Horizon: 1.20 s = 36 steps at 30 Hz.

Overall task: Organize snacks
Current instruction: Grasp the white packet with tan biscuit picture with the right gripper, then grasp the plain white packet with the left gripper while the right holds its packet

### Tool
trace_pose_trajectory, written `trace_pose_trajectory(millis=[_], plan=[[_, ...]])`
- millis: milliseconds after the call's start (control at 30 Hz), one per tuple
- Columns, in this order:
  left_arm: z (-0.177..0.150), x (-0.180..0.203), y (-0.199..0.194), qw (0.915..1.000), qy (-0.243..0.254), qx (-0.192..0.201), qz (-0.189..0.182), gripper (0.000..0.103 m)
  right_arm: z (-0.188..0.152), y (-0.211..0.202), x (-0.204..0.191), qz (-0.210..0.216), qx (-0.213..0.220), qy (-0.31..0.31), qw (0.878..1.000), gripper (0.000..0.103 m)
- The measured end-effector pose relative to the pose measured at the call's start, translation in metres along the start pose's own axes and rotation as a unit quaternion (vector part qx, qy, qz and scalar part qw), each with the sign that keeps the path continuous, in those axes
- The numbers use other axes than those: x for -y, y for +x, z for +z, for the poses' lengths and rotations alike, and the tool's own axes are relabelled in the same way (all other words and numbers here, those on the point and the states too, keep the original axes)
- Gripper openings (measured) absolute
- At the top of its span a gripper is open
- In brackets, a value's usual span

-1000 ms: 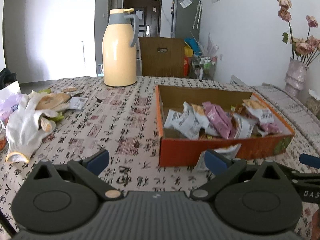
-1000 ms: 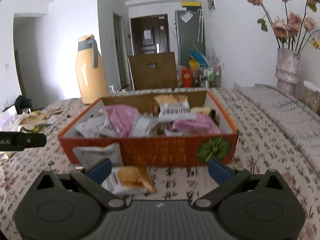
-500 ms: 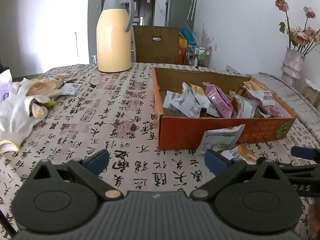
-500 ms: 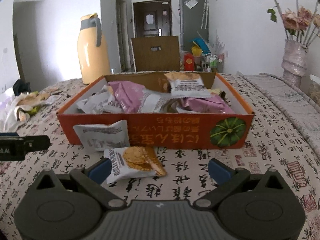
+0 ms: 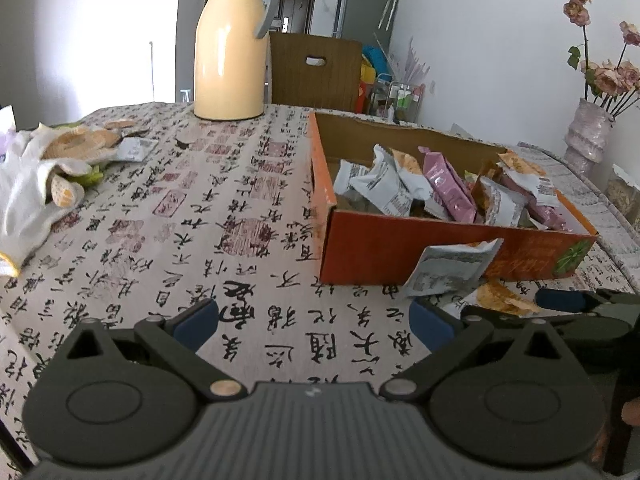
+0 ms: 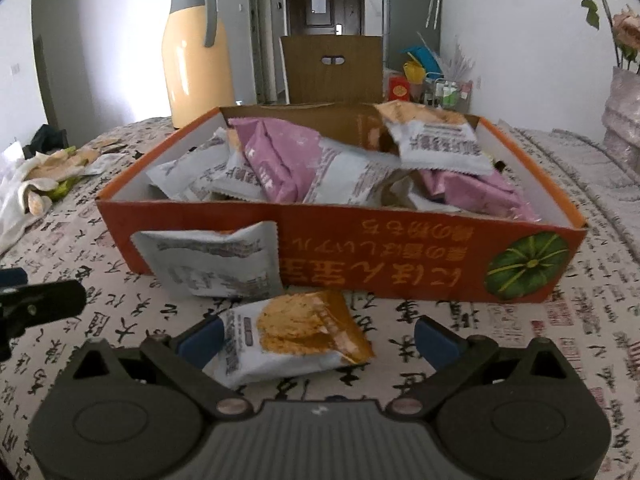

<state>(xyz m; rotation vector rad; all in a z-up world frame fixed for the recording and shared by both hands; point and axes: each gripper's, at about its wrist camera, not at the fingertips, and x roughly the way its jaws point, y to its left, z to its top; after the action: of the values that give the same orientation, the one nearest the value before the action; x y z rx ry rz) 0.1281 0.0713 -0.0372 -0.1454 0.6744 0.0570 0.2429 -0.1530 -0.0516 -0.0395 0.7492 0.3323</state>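
Orange-printed biscuit packet (image 6: 294, 338) lies on the worktop (image 6: 460, 360) at six o'clock of the snack box (image 6: 400, 256); right hand-held gripper (image 6: 316, 338), fingers spread, straddles it; slick foil could squirt sideways; left hand-held gripper (image 5: 312, 320) gapes idle.

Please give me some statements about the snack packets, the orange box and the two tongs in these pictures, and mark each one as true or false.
1. Two snack packets are outside the orange box. True: the grey-white packet and the orange-fronted packet.
2. The grey-white packet lies flat on the tablecloth. False: it leans against the front wall of the box.
3. The right tongs are shut on the orange-fronted packet. False: they are open, with the packet between the fingers, not gripped.
4. The left tongs are open and hold nothing. True.
5. The yellow thermos jug stands inside the box. False: it stands on the table beyond the box.
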Motion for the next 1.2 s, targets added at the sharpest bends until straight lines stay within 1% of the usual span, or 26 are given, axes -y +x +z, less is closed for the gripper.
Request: trace_pose_trajectory(millis=[67,100,167,267,300,367,467,533,600,633,800,833,900,933,967,1067,1200], plan=[[-0.001,-0.001,0.001,1.0000,-0.002,-0.003,-0.002,0.103,-0.001,0.003,0.000,0.012,-0.002,0.002,1.000,0.089],[-0.001,-0.001,0.002,1.0000,-0.003,-0.004,-0.003,0.103,-0.002,0.004,-0.001,0.017,-0.002,0.001,1.000,0.088],[-0.002,-0.002,0.003,1.0000,-0.005,-0.006,-0.004,0.103,-0.004,0.003,-0.004,0.019,0.002,-0.012,1.000,0.082],[-0.003,-0.002,0.005,0.9999,-0.007,-0.008,-0.006,0.103,-0.007,0.002,-0.013,0.010,0.008,-0.037,0.999,0.079],[-0.004,-0.002,0.006,0.9999,-0.008,-0.009,-0.007,0.103,-0.007,0.002,-0.014,0.013,0.010,-0.039,0.999,0.078],[-0.004,-0.003,0.007,0.9999,-0.009,-0.011,-0.009,0.103,-0.007,0.001,-0.014,0.017,0.011,-0.039,0.999,0.072],[-0.005,-0.003,0.008,0.9998,-0.011,-0.012,-0.009,0.103,-0.006,-0.001,-0.014,0.019,0.014,-0.041,0.999,0.068],[-0.005,-0.003,0.008,0.9998,-0.011,-0.012,-0.009,0.103,-0.007,-0.002,-0.015,0.019,0.015,-0.045,0.999,0.067],[-0.005,-0.003,0.009,0.9998,-0.012,-0.014,-0.010,0.103,-0.008,-0.004,-0.016,0.020,0.016,-0.049,0.998,0.063],[-0.006,-0.003,0.010,0.9998,-0.012,-0.015,-0.010,0.103,-0.009,-0.004,-0.016,0.022,0.017,-0.050,0.998,0.059],[-0.006,-0.003,0.010,0.9997,-0.014,-0.015,-0.011,0.103,-0.011,-0.011,-0.015,0.024,0.018,-0.053,0.998,0.056],[-0.006,-0.004,0.010,0.9997,-0.014,-0.015,-0.011,0.103,-0.012,-0.013,-0.014,0.023,0.021,-0.051,0.998,0.052],[-0.006,-0.003,0.011,0.9997,-0.014,-0.015,-0.011,0.103,-0.013,-0.016,-0.012,0.027,0.024,-0.046,0.998,0.052],[-0.006,-0.003,0.011,0.9997,-0.014,-0.017,-0.010,0.103,-0.014,-0.018,-0.011,0.027,0.026,-0.044,0.998,0.048],[-0.006,-0.003,0.012,0.9997,-0.014,-0.017,-0.009,0.103,-0.014,-0.020,-0.009,0.027,0.028,-0.041,0.998,0.047],[-0.005,-0.002,0.011,0.9997,-0.014,-0.018,-0.007,0.103,-0.016,-0.029,-0.003,0.028,0.036,-0.031,0.998,0.046],[-0.001,0.004,0.002,0.9998,-0.006,-0.016,-0.013,0.103,-0.019,-0.044,0.007,0.026,0.054,-0.020,0.998,0.046]])
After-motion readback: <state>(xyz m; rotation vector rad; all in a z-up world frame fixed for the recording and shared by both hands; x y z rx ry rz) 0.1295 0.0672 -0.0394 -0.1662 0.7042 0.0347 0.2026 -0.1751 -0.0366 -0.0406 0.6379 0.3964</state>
